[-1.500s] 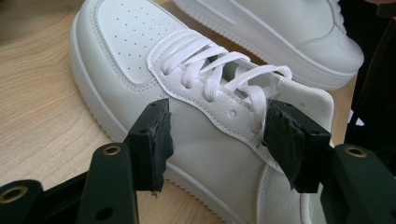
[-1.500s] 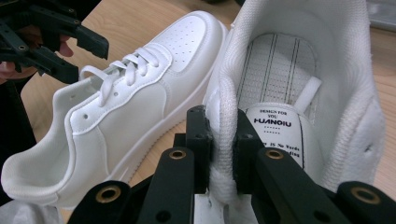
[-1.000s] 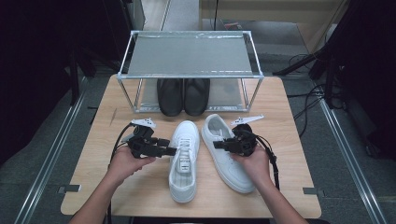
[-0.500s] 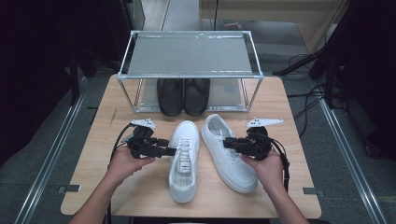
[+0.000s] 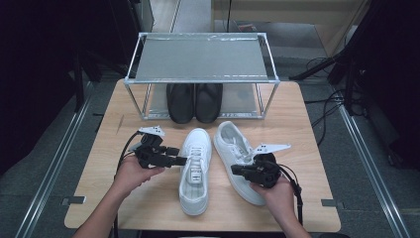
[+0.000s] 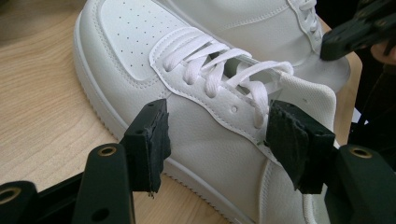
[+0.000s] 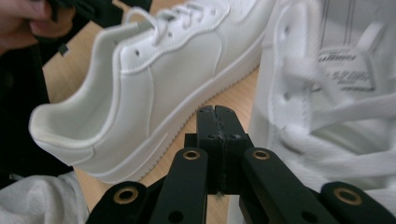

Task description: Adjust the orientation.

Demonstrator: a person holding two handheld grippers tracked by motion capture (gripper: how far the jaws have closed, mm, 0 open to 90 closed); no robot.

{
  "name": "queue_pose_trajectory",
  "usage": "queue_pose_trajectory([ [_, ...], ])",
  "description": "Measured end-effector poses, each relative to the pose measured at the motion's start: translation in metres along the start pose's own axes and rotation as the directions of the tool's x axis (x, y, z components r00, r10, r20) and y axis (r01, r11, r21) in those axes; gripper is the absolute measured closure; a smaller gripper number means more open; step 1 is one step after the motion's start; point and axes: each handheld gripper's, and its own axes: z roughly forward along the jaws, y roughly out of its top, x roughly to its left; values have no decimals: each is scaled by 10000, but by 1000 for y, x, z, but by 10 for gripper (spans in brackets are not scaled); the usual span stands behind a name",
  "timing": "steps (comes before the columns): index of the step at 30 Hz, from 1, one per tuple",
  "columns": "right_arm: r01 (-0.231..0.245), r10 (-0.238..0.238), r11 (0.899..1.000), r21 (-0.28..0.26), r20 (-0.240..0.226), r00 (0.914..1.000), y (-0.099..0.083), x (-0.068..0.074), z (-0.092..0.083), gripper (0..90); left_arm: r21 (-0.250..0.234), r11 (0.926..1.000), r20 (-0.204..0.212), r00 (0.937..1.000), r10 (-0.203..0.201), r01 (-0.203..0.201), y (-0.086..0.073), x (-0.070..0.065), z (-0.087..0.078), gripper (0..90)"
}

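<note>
Right tool [image 5: 236,170]: jaws just closed together, empty, drawn back along right shoe [image 5: 237,158]. Left tool [image 5: 180,160]: jaws apart beside left shoe [image 5: 194,171]. Regrip likely pending.

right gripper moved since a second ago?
Yes. The right gripper has slid back along the right white shoe, from mid-shoe toward its heel, away from the shoe rack. Its jaws have just closed, empty.

Two white sneakers [image 5: 196,171] [image 5: 237,158] lie on one wooden table [image 5: 317,148], two black shoes [image 5: 180,101] [image 5: 208,101] sit under one metal rack [image 5: 200,58], and two hand-held grippers [image 5: 179,161] [image 5: 234,170] are in use.
</note>
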Motion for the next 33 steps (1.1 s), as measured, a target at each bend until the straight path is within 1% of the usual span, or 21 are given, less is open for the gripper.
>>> queue_pose_trajectory([
  [1,-2,2,9999,131,26,10000,-2,0,4,900,1,10000,5,10000,-5,5,0,0,0,395],
  [2,-2,2,9999,131,26,10000,-2,0,4,900,1,10000,5,10000,-5,5,0,0,0,394],
  [3,65,-67,9990,431,46,10000,-6,2,12,900,5,10000,9,10000,-14,14,0,0,0,394],
  [4,88,-90,9985,535,30,10000,-6,3,15,900,5,10000,9,10000,-14,14,0,0,0,395],
  [7,145,-164,9964,841,218,9996,-9,4,24,900,7,10000,14,10000,-8,8,0,0,0,394],
  [8,145,-164,9964,841,218,9996,-9,4,24,900,7,10000,14,10000,-8,8,0,0,0,394],
  [9,49,-75,9949,1009,260,9996,-10,2,28,900,9,10000,8,10000,10,-10,0,0,0,394],
  [11,96,-151,9926,1206,445,9989,-11,1,31,900,-2,10000,11,10000,5,-5,0,0,0,394],
  [13,86,-144,9927,1201,474,9988,-11,1,31,900,2,10000,11,10000,7,-7,0,0,0,394],
  [14,129,-200,9923,1232,563,9982,-11,1,31,900,7,10000,16,10000,-1,1,0,0,0,394],
  [15,208,-282,9919,1252,578,9979,-10,1,31,900,3,10000,12,10000,-12,12,0,0,0,394],
  [20,318,-402,9908,1313,615,9973,-10,0,30,900,29,10000,8,10000,5,-5,0,0,0,394],
  [24,146,-227,9902,1386,570,9981,-10,-9,24,900,20,10000,6,10000,4,-4,0,0,0,394],
  [26,93,-183,9899,1414,629,9979,-10,-13,20,900,17,10000,20,10000,-13,13,0,0,0,394],
  [28,-46,-70,9902,1398,822,9966,-10,-18,15,900,2,10000,28,10000,-16,16,0,1,0,394],
  [29,-31,-96,9919,1269,987,9951,-10,-21,12,900,0,10000,22,10000,-20,20,0,1,0,394],
  [30,-31,-96,9919,1269,987,9951,-10,-21,12,900,0,10000,22,10000,-20,20,0,1,0,394],
  [31,-333,203,9934,1100,1165,9930,-9,-30,7,900,15,10000,24,10000,-31,31,0,1,0,394],
  [32,-333,203,9934,1100,1165,9930,-9,-30,7,900,15,10000,24,10000,-31,31,0,1,0,394],
  [33,-516,387,9936,1005,1260,9913,-9,-37,4,900,21,10000,-13,10000,-13,13,0,0,1,394],
])
